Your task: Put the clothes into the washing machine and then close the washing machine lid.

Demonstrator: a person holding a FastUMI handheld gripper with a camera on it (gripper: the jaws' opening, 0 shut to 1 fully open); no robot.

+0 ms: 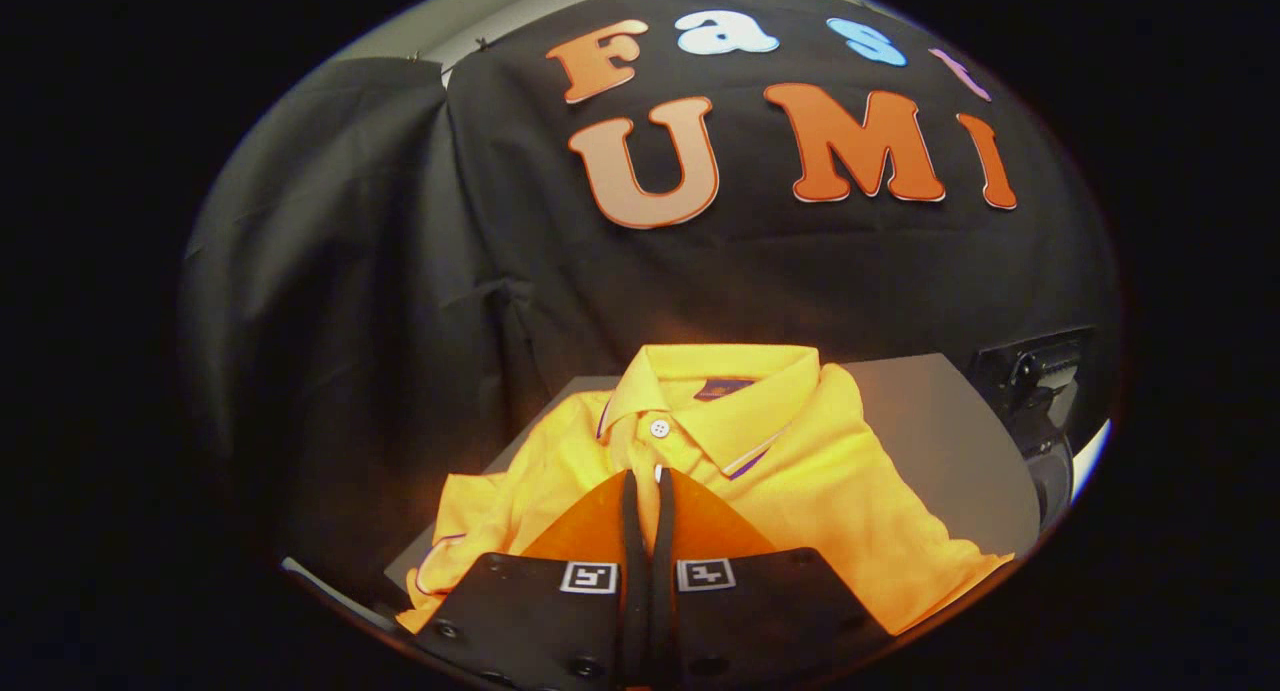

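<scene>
**A:** So what are the tongs [648, 486] doing? Looks like the two fingers are almost together, just a thin slit between them.

**B:** Yeah, pretty much closed. They sit right over the shirt [800, 471], tips at the placket just below the collar button. There's a sliver of yellow in the slit, but I honestly can't tell if both fingers are pinching fabric or just sitting above it.

**A:** And the shirt itself?

**B:** Yellow polo, lying loosely folded, collar up and facing away from the tongs, one sleeve bunched off to the left side. It's spread on a grey tabletop [930, 421], and the front edge of the cloth hangs near the tabletop's near edge.

**A:** What about the room?

**B:** Black cloth wall [400, 271] behind everything, draped with folds. There's some dark bit of gear [1035, 371] past the tabletop's far right corner, too dim to say what it is.

**A:** Pose?

**B:** Tongs point forward and down at the shirt, roughly centred on it.
</scene>
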